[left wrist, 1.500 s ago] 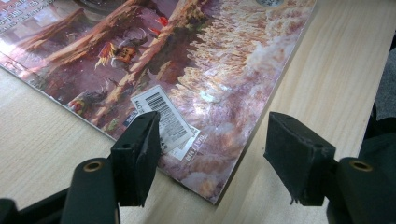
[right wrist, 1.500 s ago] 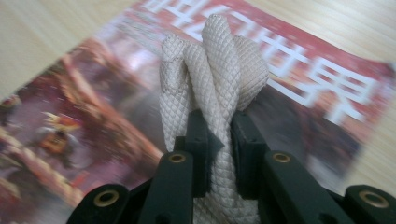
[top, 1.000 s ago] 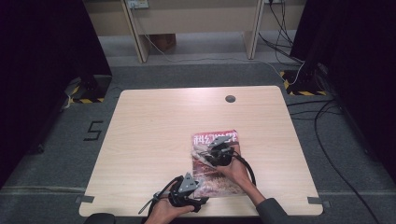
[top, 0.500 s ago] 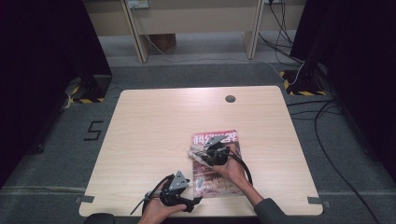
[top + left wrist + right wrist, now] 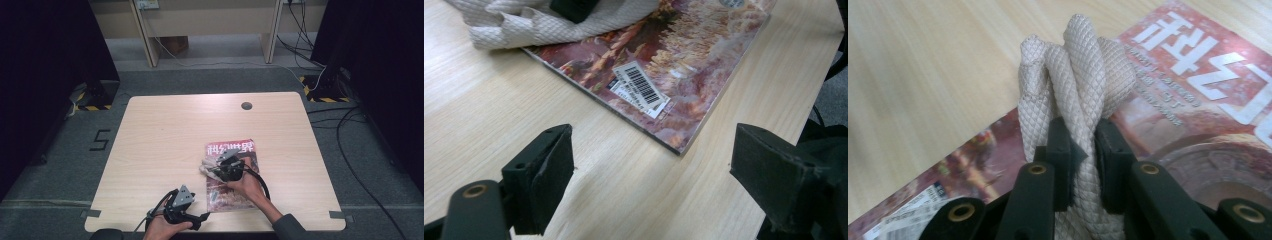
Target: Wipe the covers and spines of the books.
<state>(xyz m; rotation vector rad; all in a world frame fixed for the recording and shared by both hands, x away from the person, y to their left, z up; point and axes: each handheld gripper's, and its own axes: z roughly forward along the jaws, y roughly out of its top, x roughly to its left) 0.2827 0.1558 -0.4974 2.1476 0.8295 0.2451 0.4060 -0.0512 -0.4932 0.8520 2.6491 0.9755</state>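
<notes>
Cloth (image 5: pixel 1075 75) bunched in our right tongs (image 5: pixel 1083 137) wipes the magazine (image 5: pixel 232 175); left tongs (image 5: pixel 651 170) wait wide apart on the worktop (image 5: pixel 165 135).

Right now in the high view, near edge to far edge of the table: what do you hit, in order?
Left gripper → right gripper pinching the cloth on the magazine → bare table → dark round hole by the far edge.

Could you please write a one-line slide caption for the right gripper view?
Right gripper shut on a bunched white cloth above a red magazine lying on the wooden table.
</notes>
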